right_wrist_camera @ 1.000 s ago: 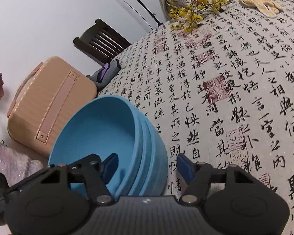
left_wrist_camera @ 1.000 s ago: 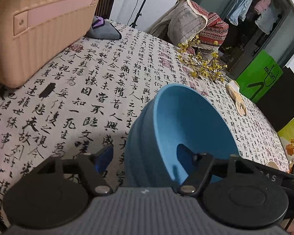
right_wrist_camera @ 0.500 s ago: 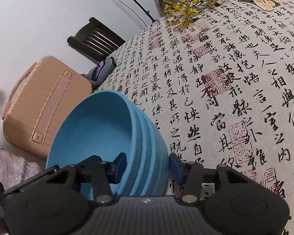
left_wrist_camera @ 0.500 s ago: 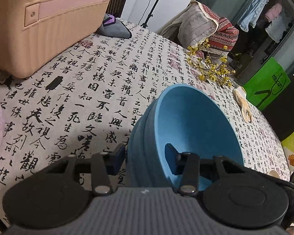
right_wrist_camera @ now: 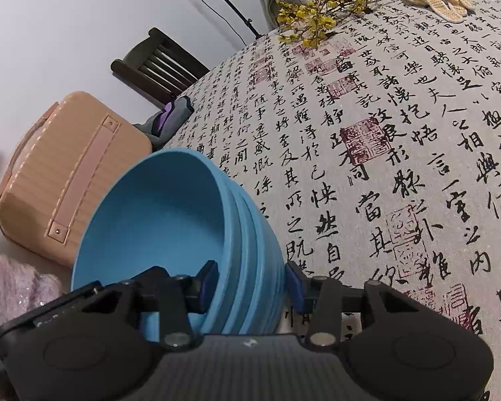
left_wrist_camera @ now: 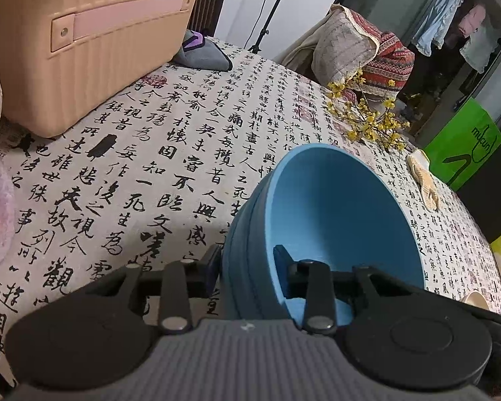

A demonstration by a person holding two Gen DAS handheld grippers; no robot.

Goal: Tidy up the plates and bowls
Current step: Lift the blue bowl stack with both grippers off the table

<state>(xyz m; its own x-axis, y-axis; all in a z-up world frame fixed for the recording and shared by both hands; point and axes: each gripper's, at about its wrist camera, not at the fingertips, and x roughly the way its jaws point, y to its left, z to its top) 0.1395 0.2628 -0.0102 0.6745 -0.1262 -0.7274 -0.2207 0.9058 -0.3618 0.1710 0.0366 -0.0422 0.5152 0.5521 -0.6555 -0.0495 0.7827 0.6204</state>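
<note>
A stack of nested blue bowls (left_wrist_camera: 334, 214) sits on the calligraphy tablecloth (left_wrist_camera: 133, 167). My left gripper (left_wrist_camera: 247, 267) is shut on the stack's near rim, one finger outside the wall and one inside. The same stack shows in the right wrist view (right_wrist_camera: 170, 227). My right gripper (right_wrist_camera: 250, 280) is shut on the opposite side of the rim, left finger inside the top bowl, right finger outside the stacked walls. The bowls' bases are hidden by the grippers.
A peach suitcase (left_wrist_camera: 83, 40) stands at the back left, with a grey and purple cloth (left_wrist_camera: 200, 53) beside it. Yellow flower sprigs (left_wrist_camera: 367, 120) and a knitted glove (right_wrist_camera: 434, 0) lie further back. A dark chair (right_wrist_camera: 157, 63) stands behind the table. A green bag (left_wrist_camera: 467, 140) is beyond the right edge.
Both grippers have closed from open onto the rim of the blue bowl stack, one from each side. The views have shifted slightly closer.
</note>
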